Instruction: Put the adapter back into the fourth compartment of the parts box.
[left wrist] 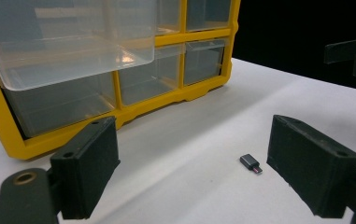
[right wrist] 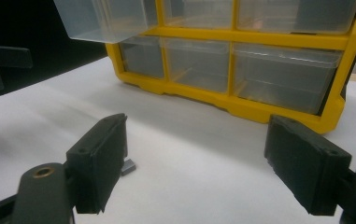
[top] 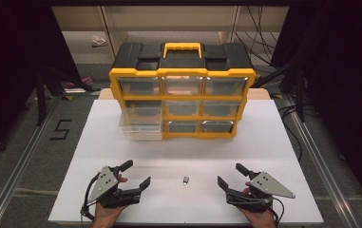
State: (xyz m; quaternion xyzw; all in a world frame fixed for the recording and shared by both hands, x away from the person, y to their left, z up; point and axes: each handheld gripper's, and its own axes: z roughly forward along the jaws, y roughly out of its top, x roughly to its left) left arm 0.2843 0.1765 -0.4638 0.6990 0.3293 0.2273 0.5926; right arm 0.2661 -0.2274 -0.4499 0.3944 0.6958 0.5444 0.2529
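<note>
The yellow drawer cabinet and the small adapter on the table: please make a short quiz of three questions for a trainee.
1. True or false: one drawer of the cabinet is pulled out.
2. Where does the small adapter lie?
A. inside a drawer
B. on the table, between both hand-held grippers
C. in the right hand-held gripper
3. Fill in: the left hand-held gripper is ____.

Key: 1 true; 2 B; 3 open.

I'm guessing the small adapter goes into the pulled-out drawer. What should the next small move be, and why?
Probably bring the left gripper down over the adapter. It lies loose on the table between both open grippers, and the open drawer is on the left side.
</note>
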